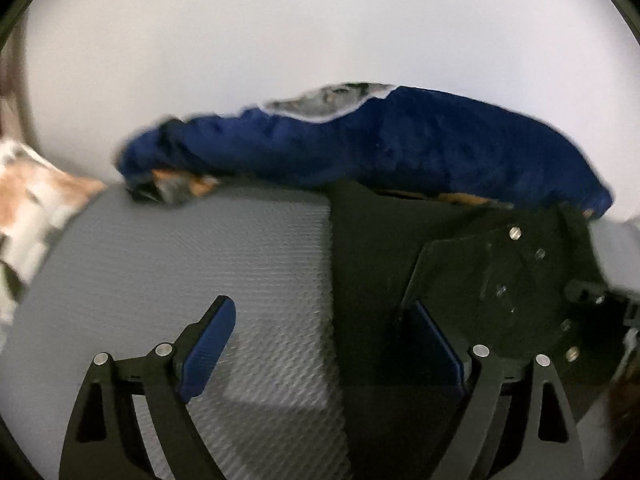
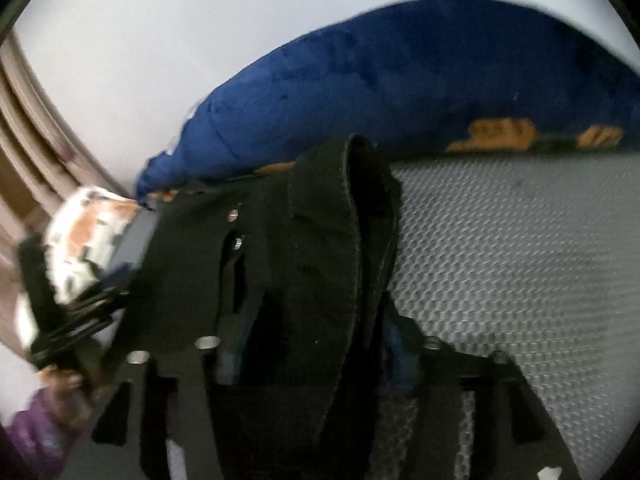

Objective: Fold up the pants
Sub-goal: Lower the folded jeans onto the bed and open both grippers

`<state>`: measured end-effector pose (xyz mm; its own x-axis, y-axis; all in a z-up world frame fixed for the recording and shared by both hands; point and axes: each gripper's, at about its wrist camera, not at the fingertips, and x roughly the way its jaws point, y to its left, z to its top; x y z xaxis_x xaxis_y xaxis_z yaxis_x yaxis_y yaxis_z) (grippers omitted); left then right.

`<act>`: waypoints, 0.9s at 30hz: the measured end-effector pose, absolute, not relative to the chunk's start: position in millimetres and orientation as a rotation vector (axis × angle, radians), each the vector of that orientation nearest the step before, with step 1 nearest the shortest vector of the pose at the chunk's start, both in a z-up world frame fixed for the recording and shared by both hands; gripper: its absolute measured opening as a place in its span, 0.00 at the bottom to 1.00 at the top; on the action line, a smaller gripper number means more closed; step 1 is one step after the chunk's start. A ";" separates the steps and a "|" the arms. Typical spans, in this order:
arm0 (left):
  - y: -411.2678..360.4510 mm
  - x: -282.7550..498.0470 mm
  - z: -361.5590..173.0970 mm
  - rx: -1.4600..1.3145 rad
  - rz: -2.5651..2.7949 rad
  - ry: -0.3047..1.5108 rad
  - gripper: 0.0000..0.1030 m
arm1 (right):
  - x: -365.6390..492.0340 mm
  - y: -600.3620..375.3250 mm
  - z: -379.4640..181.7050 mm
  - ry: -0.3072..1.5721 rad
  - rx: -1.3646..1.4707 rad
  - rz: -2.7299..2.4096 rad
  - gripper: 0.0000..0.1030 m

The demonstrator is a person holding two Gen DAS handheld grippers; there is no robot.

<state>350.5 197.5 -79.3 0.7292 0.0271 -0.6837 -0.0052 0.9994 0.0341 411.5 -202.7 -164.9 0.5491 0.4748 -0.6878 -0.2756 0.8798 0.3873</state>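
Observation:
The black pants (image 1: 372,264) lie on a grey textured bed surface (image 1: 224,264). In the left wrist view my left gripper (image 1: 324,332) is open, its blue pads (image 1: 208,340) wide apart, the right finger over the pants' edge and the left over bare surface. The right gripper's body (image 1: 500,292) shows beside it on the pants. In the right wrist view my right gripper (image 2: 312,360) is shut on a bunched fold of the black pants (image 2: 332,240), lifted in front of the camera. The left gripper's body (image 2: 192,264) sits just to its left.
A rolled dark blue blanket (image 1: 400,140) lies along the far edge against a white wall (image 1: 280,20), also in the right wrist view (image 2: 380,80). An orange-and-white patterned cloth (image 1: 32,208) lies at the left. A wooden frame (image 2: 36,128) stands at the left.

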 end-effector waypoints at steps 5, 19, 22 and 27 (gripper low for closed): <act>194.8 328.7 -77.4 0.001 0.009 0.780 0.88 | 392.6 -194.3 -149.9 0.789 0.135 0.357 0.71; 191.5 273.3 -77.1 -0.093 0.056 0.808 0.89 | 291.8 -142.4 -107.0 0.695 0.137 0.316 0.91; 189.0 266.3 -73.4 -0.087 0.058 0.802 0.89 | 283.6 -136.1 -107.0 0.712 0.150 0.317 0.91; 183.7 258.9 -70.1 -0.060 0.065 0.794 0.90 | 277.5 -127.9 -105.0 0.724 0.117 0.306 0.93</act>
<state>258.9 183.7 -70.1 0.6991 0.0361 -0.7141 -0.0810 0.9963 -0.0290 277.5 -127.9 -105.0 0.7071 0.3150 -0.6331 -0.2350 0.9491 0.2098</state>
